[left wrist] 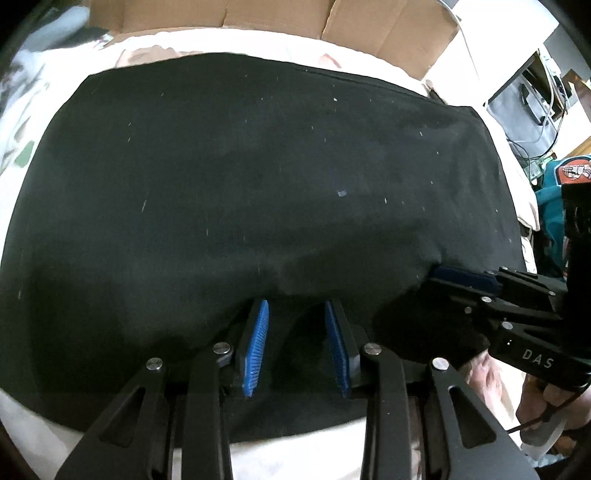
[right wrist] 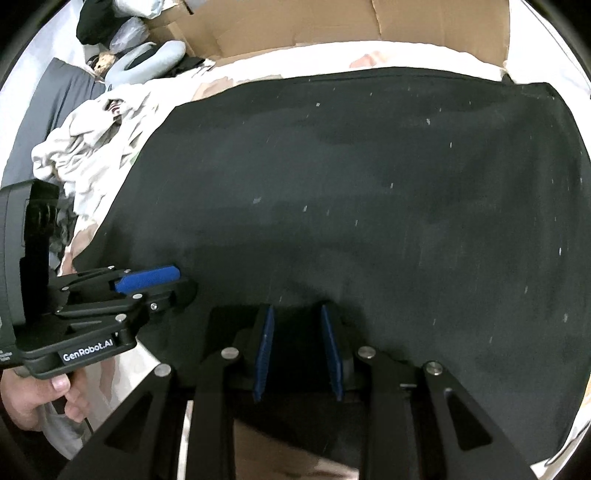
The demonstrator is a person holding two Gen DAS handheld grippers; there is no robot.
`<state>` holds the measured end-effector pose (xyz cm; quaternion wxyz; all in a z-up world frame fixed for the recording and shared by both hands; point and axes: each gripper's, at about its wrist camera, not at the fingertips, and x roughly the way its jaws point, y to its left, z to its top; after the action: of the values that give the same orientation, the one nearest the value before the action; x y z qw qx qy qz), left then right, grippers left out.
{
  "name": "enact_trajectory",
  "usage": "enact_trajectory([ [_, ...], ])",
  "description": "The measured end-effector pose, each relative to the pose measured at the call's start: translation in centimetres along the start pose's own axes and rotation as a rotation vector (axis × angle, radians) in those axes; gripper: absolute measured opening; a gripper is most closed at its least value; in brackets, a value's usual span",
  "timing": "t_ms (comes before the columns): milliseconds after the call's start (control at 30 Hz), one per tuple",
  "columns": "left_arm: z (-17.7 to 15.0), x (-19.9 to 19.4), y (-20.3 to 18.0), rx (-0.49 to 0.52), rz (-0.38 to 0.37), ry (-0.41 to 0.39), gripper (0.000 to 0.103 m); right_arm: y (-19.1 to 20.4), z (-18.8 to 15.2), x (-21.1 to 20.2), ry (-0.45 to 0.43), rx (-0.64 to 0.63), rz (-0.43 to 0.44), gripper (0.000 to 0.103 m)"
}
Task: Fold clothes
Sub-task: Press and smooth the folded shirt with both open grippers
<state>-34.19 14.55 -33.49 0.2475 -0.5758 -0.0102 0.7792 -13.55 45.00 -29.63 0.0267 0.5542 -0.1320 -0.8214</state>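
While both grippers angle steeply down, a black garment (left wrist: pixel 258 177) lies spread flat across a white-sheeted bed (left wrist: pixel 295 458), nearly filling both views, speckled with pale lint. Left gripper (left wrist: pixel 297 314): blue-padded fingers (left wrist: pixel 255 350) part-closed, a fold of the near edge of the black cloth bunched between them; looks pinched. Right gripper (right wrist: pixel 297 314): same posture, fingers (right wrist: pixel 264 350) narrowed on a gathered ridge of the near hem. The two grippers sit side by side along that edge, close but apart. A hand (right wrist: pixel 40 398) holds the left gripper's handle. Flattened cardboard (right wrist: pixel 332 22) stands behind the bed; crumpled pale laundry (right wrist: pixel 92 140) is heaped off the garment's left side.
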Motion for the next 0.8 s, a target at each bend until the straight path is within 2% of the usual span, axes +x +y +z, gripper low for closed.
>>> enact_trajectory([
  [567,5.6,2.6,1.5,-0.007,-0.026,-0.026,0.032,-4.0,6.3,1.3,-0.069,0.059,-0.041,0.025],
  [800,7.9,2.0,1.6,-0.007,-0.042,-0.059,0.032,-4.1,8.4,1.1,-0.097,0.075,-0.033,0.025],
])
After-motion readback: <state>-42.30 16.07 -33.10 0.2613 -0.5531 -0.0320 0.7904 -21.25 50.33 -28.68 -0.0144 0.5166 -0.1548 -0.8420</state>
